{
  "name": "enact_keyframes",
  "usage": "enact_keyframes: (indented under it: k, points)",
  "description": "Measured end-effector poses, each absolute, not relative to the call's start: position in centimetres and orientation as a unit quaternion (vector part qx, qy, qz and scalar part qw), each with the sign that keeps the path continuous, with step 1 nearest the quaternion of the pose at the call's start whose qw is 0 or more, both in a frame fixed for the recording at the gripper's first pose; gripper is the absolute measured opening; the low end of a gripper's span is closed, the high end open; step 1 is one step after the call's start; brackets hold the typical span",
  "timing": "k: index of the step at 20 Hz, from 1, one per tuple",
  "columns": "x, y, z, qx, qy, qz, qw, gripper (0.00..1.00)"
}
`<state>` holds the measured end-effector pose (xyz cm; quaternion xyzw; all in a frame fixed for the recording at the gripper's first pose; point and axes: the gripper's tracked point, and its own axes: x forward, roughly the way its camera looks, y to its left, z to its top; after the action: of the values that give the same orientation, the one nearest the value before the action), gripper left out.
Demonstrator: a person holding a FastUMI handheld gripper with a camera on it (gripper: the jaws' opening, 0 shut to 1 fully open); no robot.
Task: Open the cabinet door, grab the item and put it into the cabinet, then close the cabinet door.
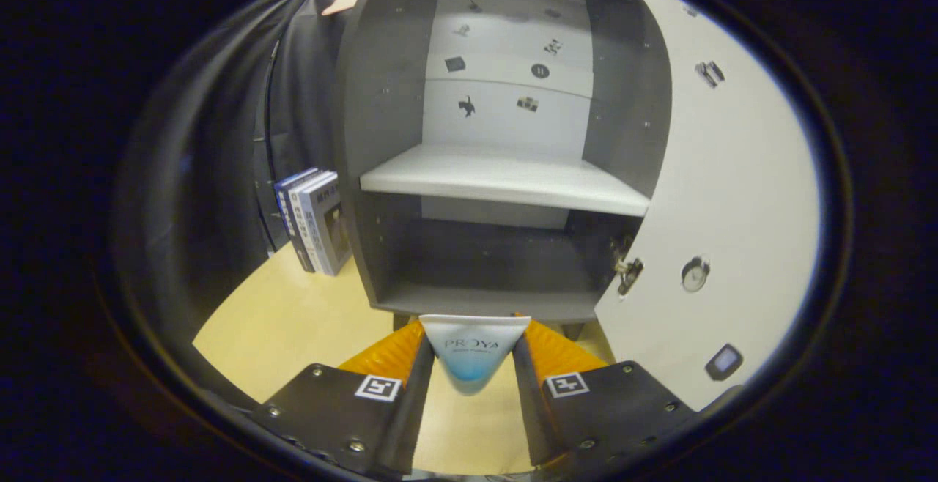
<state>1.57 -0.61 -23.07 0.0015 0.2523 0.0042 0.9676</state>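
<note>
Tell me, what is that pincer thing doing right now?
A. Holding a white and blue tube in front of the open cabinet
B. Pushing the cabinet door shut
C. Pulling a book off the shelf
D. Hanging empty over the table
A: the gripper has both fingers pressed on the tube, just before the cabinet, whose door stands open.

The tube's (473, 354) lower end is hidden between the tongs (473, 379); its cap cannot be told.
</note>
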Motion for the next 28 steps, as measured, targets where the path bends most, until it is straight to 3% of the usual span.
enact_keyframes:
  k: [11,28]
  points:
    - [9.9,-1.5,-10.1,0.012,0.154,0.008,0.988,0.57]
    - [19.6,-2.2,-10.6,0.038,0.155,0.010,0.987,0.57]
